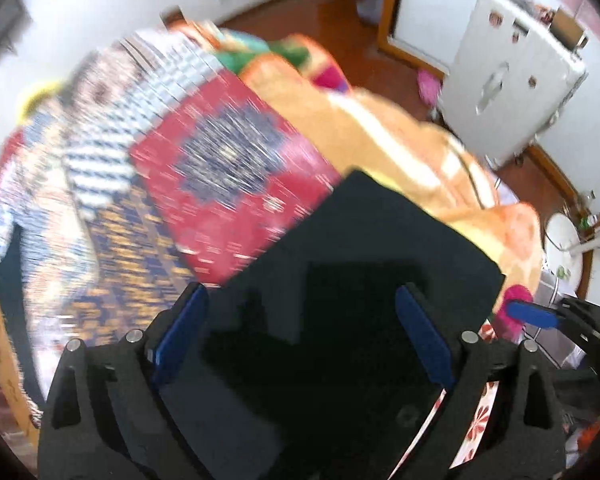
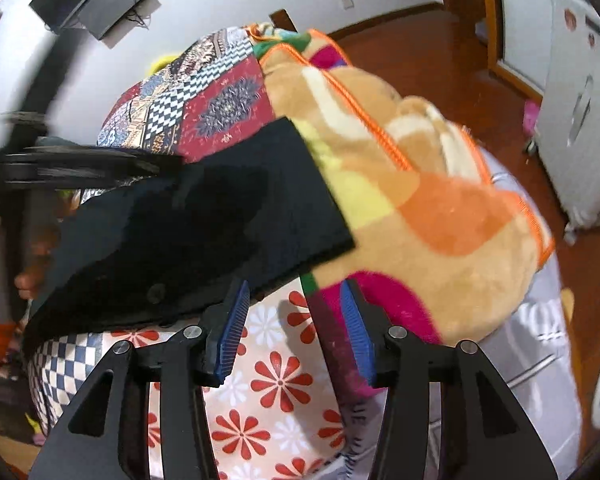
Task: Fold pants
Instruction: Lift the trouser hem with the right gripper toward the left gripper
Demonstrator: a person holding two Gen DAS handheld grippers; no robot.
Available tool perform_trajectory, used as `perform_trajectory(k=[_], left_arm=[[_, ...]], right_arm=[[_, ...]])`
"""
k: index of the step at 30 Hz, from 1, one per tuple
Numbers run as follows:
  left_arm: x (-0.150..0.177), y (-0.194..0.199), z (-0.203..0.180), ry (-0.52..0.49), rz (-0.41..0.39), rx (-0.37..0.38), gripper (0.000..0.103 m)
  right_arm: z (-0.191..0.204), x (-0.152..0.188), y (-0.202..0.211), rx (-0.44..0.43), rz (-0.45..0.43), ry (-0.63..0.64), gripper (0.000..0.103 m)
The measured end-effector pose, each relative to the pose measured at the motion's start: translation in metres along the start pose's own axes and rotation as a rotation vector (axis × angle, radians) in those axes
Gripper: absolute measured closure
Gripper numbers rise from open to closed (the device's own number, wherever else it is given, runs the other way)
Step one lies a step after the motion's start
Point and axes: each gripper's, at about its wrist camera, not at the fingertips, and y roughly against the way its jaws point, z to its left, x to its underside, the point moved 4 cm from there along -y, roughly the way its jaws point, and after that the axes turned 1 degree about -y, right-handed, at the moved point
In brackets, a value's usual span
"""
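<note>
Black pants (image 1: 340, 280) lie folded flat on the patterned bed; they also show in the right wrist view (image 2: 204, 220) as a dark rectangle. My left gripper (image 1: 300, 320) hovers over them, open and empty, its blue pads wide apart. My right gripper (image 2: 296, 320) is open and empty at the pants' near right edge, above the floral sheet. The right gripper's blue pad (image 1: 532, 314) shows at the right edge of the left wrist view. The left gripper (image 2: 40, 164) appears blurred at the left of the right wrist view.
A patchwork bedspread (image 1: 228, 160) covers the bed. An orange and tan plush blanket (image 2: 412, 200) is heaped right of the pants. A floral sheet (image 2: 276, 380) lies near me. A white fridge (image 1: 508, 80) stands on the wooden floor beyond.
</note>
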Motion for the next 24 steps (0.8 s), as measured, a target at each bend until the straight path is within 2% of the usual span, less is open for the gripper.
perform_trajectory(k=[3, 6, 9, 10, 11, 14, 19, 24], left_arm=[[0.010, 0.041, 0.018, 0.003, -0.083, -0.035, 0.007], [0.032, 0.068, 0.032, 0.001, -0.127, -0.076, 0.007], [0.063, 0.088, 0.048, -0.006, -0.145, -0.142, 0.007], [0.071, 0.088, 0.053, -0.002, -0.145, -0.154, 0.007], [0.081, 0.090, 0.058, 0.005, -0.144, -0.163, 0.007], [0.111, 0.100, 0.074, 0.048, -0.141, -0.178, 0.007], [0.150, 0.114, 0.108, 0.173, -0.149, -0.175, 0.007], [0.184, 0.134, 0.143, 0.283, -0.180, -0.197, 0.007]], right_arm=[[-0.006, -0.004, -0.015, -0.009, 0.002, -0.053, 0.058], [-0.012, -0.010, -0.019, -0.037, -0.039, -0.109, 0.057], [-0.014, -0.018, -0.019, -0.029, -0.078, -0.135, 0.068], [-0.013, -0.021, -0.019, -0.016, -0.090, -0.128, 0.077], [-0.010, -0.024, -0.019, -0.011, -0.093, -0.108, 0.084], [0.000, -0.034, -0.014, 0.003, -0.123, -0.055, 0.091], [0.033, -0.057, 0.010, 0.002, -0.199, 0.038, 0.092], [0.094, -0.087, 0.048, -0.047, -0.306, 0.163, 0.092]])
